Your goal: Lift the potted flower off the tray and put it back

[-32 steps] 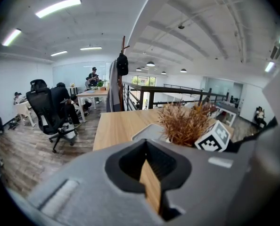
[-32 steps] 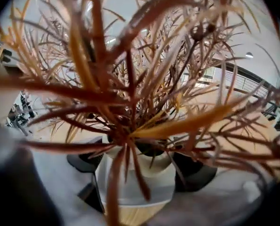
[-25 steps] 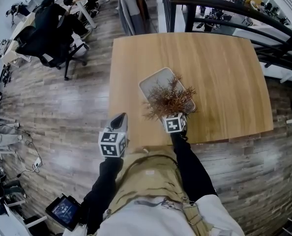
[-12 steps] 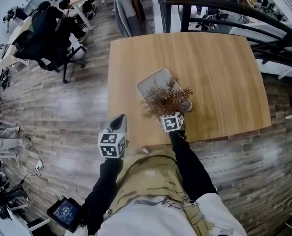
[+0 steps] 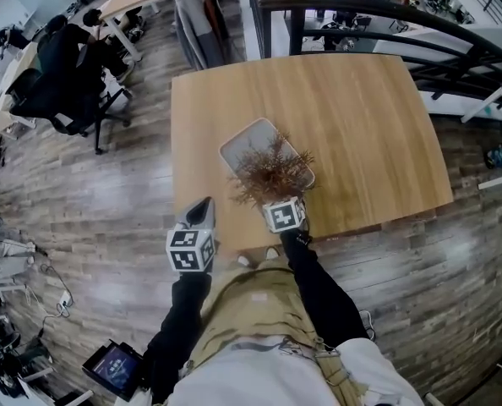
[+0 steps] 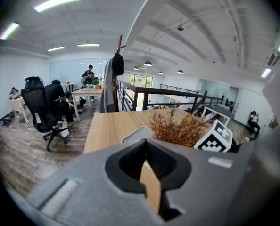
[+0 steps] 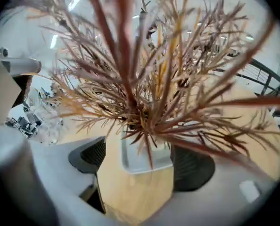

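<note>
The potted flower (image 5: 268, 172), a bush of dry brown twigs, stands at the near end of the white tray (image 5: 241, 142) on the wooden table (image 5: 344, 100). My right gripper (image 5: 278, 198) reaches in under the twigs from the near side. In the right gripper view its jaws stand wide and are closing; twigs (image 7: 144, 88) fill the picture, and only a tray corner (image 7: 144, 160) and wood show between the pads (image 7: 86, 157). The pot itself is hidden. My left gripper (image 5: 203, 212) hovers by the table's near left edge, shut and empty, with the flower (image 6: 177, 128) ahead.
Office chairs (image 5: 57, 74) and desks stand on the wood floor at the far left. A dark railing (image 5: 361, 11) runs behind the table and down its right side. A coat stand (image 6: 117, 62) rises beyond the table's far left corner.
The head view has drifted, so the table sits further left in the picture. Both grippers keep about the same place relative to the flower and tray.
</note>
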Demonstrator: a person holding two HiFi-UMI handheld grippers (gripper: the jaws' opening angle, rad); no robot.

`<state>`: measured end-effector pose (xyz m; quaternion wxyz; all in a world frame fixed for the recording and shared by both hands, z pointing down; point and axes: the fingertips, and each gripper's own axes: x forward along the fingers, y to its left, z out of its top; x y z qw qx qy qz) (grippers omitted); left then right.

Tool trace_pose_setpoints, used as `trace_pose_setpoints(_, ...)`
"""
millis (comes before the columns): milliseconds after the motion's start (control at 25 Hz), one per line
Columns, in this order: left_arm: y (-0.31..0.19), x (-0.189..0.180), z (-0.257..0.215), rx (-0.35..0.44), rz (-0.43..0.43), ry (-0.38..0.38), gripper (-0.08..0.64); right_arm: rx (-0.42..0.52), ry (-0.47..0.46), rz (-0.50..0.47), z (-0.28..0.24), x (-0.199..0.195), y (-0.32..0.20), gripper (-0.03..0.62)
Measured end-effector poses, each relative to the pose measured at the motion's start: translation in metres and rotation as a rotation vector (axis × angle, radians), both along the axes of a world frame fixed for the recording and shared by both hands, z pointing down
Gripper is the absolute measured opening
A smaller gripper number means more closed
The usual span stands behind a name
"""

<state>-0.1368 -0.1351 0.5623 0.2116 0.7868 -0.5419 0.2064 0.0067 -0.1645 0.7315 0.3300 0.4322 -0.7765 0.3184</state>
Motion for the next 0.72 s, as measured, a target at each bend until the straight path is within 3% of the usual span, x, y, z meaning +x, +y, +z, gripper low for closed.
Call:
trace_pose_setpoints(400, -0.001, 0.021, -0.016, 0.027, 0.050, 0.023, 0.002, 0.032, 0.013, 0.010, -0.063, 0.008, 0.032, 0.251)
trace_pose_setpoints(520, -0.005, 0.030, -0.030, 0.062, 0.063, 0.028, 0.002, 0.106, 0.008, 0.018, -0.096, 0.016, 0.035, 0.140)
trace_pose_setpoints(720, -0.020, 0.034, -0.060, 0.115, 0.101, 0.051, 0.002, 0.281, -0.025, 0.035, -0.163, 0.015, 0.027, 0.062)
